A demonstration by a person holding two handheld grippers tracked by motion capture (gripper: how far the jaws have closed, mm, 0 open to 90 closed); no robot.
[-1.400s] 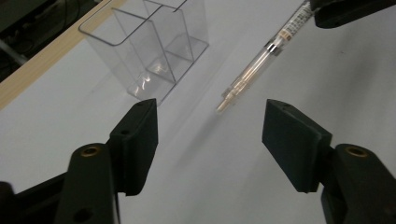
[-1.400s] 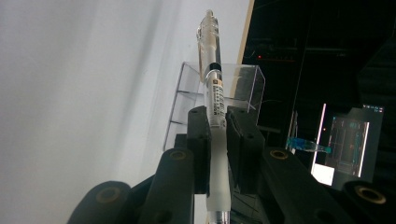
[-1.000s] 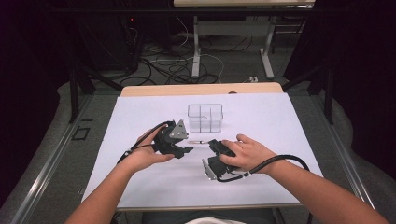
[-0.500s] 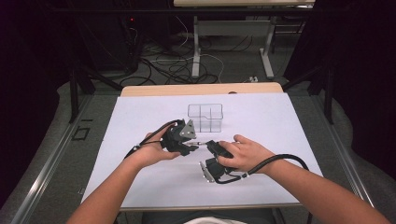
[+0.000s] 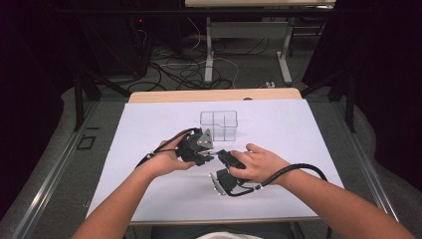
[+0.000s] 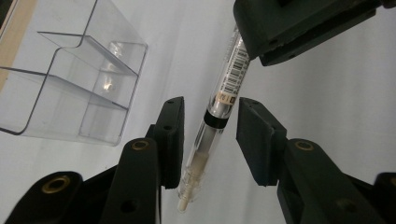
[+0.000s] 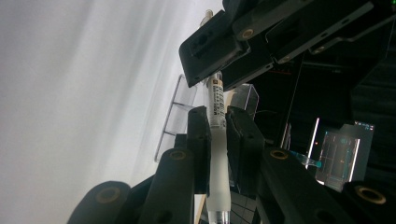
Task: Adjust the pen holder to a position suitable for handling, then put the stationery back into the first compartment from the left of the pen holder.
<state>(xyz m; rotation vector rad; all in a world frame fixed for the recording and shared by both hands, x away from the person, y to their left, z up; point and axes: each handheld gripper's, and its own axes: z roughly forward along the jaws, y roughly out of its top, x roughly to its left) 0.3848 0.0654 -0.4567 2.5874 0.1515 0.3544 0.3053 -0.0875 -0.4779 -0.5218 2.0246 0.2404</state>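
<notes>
Left claw [image 6: 208, 135] closing, clear barcoded pen [image 6: 219, 105]

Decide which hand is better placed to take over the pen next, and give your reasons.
Left. The left gripper has its fingers either side of the pen, just closing but not yet pressing; the right gripper already clamps it.

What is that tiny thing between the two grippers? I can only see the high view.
Observer: It's a clear pen with a barcode label. The left gripper view shows it close up.
Operator: Has the left gripper grabbed it yet?
Observer: Not yet. The left gripper has just been closing its jaws with the pen between them, but its own view shows a gap on each side of the pen.
</notes>
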